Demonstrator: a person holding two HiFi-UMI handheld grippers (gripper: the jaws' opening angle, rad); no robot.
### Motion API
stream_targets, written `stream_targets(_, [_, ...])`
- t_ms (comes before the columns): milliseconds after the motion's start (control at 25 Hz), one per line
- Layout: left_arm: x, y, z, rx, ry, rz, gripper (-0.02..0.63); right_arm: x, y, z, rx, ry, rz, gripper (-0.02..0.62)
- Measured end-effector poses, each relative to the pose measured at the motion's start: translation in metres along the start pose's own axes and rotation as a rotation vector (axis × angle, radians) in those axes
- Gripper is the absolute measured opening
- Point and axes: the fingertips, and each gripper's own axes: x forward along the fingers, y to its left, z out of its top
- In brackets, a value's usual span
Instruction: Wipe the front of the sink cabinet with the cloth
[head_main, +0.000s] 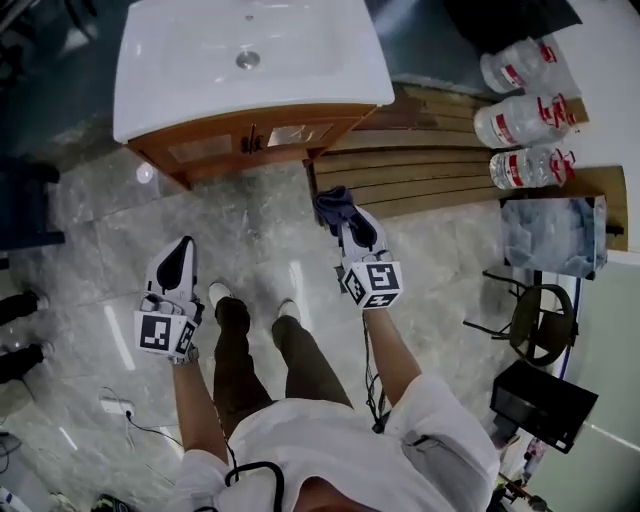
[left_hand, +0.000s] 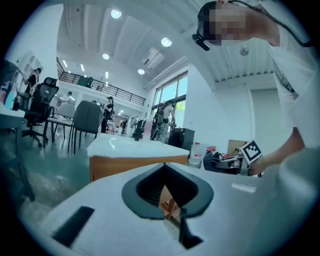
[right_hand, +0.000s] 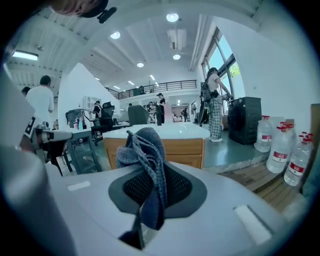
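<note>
The right tool (right_hand: 150, 167) clamps a bunched dark-blue cloth (right_hand: 144, 147), well apart from the brown wooden sink cabinet (head_main: 225, 145). The left tool (left_hand: 167, 175) is closed and empty. It is probably best to lead with the cloth's loose bulk, pressed flat against the front.

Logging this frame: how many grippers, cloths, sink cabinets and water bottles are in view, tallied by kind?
Handheld two-jaw grippers: 2 (left gripper, right gripper)
Dark blue cloth, held in the right gripper: 1
Wooden sink cabinet with white basin top: 1
Clear plastic water bottles with red labels: 3
Total: 7
</note>
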Motion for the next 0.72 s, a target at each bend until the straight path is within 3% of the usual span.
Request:
stream_targets(160, [-0.013,-0.037,0.093,0.045,-0.029,-0.044,0.000,-0.053,0.016,0.087,0.003,-0.047,0.040,0.057])
stream_targets(320, [-0.029,-0.077,0.163,0.075,-0.046,-0.081,0.000,-0.104,0.027,0.157,0.000,-0.074,0.068,0.057])
stream_targets(720, [-0.060,-0.165,0.268,0.145,-0.091,-0.150,0.000,-0.195,0.059,0.278,-0.071,-0.205,0.185,0.057])
